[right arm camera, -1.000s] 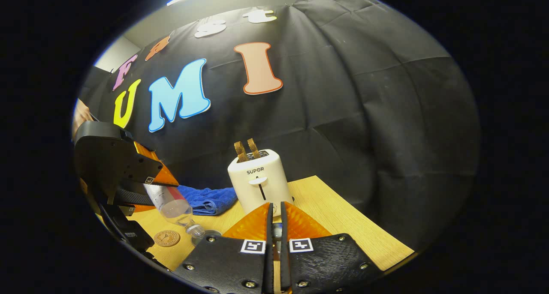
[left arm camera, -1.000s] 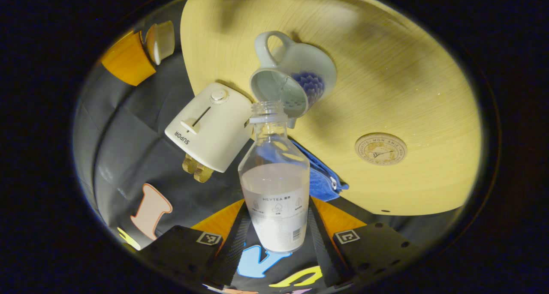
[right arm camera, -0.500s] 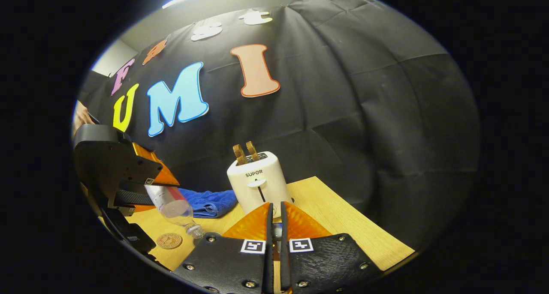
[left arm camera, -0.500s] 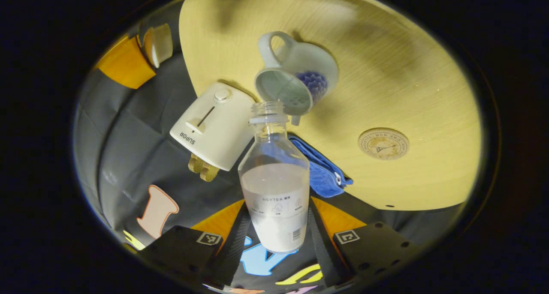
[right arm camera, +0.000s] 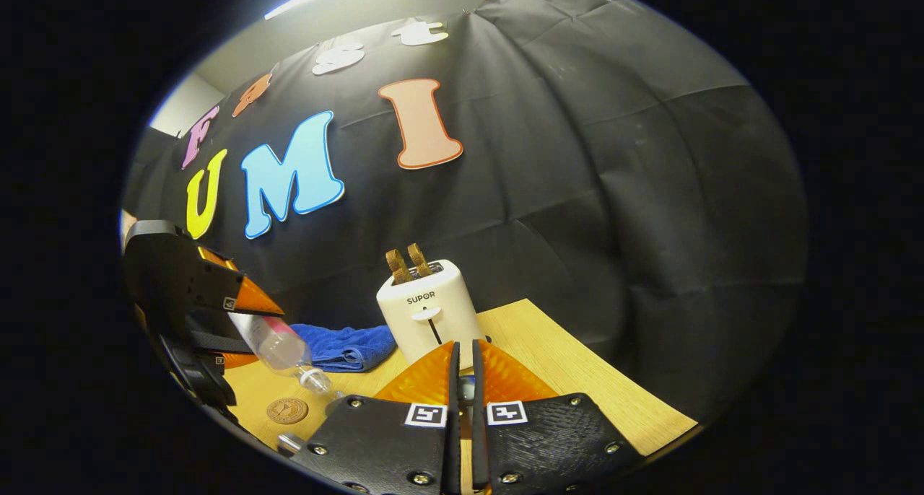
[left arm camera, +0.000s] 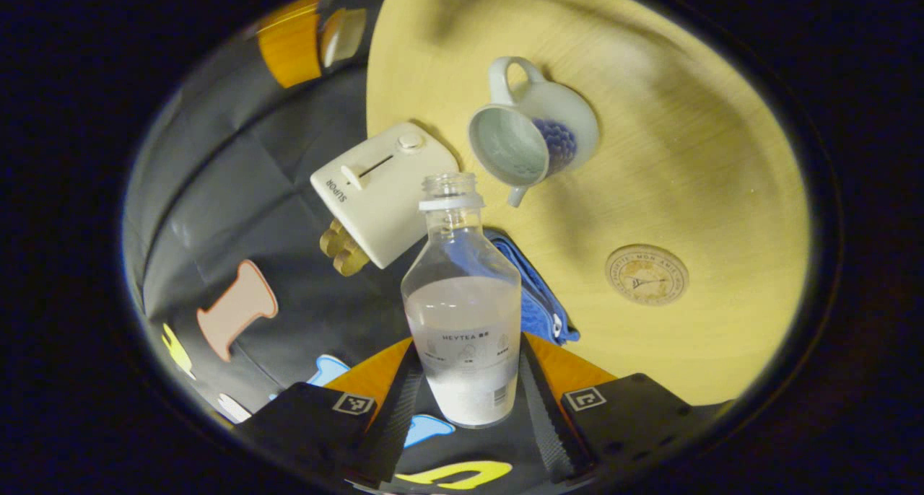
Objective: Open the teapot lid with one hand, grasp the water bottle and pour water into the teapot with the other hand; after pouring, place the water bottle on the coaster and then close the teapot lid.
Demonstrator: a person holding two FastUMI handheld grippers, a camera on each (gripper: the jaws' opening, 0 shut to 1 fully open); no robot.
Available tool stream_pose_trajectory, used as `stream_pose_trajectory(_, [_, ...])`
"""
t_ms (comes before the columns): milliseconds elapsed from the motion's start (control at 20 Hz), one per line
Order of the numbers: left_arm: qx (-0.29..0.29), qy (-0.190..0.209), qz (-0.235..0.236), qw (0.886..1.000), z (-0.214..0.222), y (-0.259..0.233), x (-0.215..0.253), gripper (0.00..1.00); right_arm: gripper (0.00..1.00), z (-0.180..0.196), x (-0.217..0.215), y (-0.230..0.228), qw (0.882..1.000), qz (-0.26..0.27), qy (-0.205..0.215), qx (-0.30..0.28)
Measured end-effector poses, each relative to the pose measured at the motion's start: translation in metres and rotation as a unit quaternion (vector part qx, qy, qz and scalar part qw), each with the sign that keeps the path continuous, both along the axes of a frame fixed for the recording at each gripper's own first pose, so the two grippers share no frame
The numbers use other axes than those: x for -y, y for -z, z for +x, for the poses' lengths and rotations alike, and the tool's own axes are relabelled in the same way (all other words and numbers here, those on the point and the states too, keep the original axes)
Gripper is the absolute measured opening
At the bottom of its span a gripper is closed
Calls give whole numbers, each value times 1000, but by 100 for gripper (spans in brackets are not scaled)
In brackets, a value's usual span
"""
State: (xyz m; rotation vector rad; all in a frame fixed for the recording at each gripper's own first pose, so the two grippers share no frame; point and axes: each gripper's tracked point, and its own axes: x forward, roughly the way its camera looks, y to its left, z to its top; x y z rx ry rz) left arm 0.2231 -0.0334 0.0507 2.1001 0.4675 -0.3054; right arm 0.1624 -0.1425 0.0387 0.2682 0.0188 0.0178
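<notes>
My left gripper [left arm camera: 469, 351] is shut on the clear water bottle [left arm camera: 462, 300], both fingers pressing its lower body. The bottle is uncapped and partly filled. Its mouth points toward the table, a little short of the white teapot [left arm camera: 538, 130], which has a blue pattern and an open top. The round coaster [left arm camera: 646, 273] lies bare to the right. In the right gripper view my right gripper [right arm camera: 464, 351] is shut on the teapot lid [right arm camera: 465, 390], held above the table. To its left the left gripper [right arm camera: 191, 300] tilts the bottle [right arm camera: 278, 343] mouth-down above the coaster [right arm camera: 286, 410].
A white toaster [right arm camera: 429, 318] with two slices of toast stands at the back of the wooden table [right arm camera: 577, 379]. A blue cloth [right arm camera: 346, 347] lies to its left. In the left gripper view the toaster [left arm camera: 382, 192] and cloth [left arm camera: 538, 293] lie behind the bottle's neck.
The bottle's mouth has drawn back from the teapot's opening, which it overlapped before. The left gripper has turned and shifted left. The right gripper stays shut on the lid.
</notes>
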Motion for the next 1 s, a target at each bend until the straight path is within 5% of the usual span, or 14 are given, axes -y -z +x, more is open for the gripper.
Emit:
stream_pose_trajectory(250, [27, -53, -140, 988, -14, 13, -38, 88, 6, 0, -4, 4, 1000, -9, -3, -4])
stream_pose_trajectory(500, [66, -97, -297, 948, -29, 21, -65, 87, 6, 0, -12, 6, 1000, -27, -10, -4])
stream_pose_trajectory(650, [103, -109, -405, 902, -24, 29, -68, 87, 6, 0, -17, 5, 999, -37, -17, -2])
stream_pose_trajectory(1000, [144, -163, -609, 763, -22, 51, -84, 87, 6, 0, -20, 4, 999, -42, -20, 0])
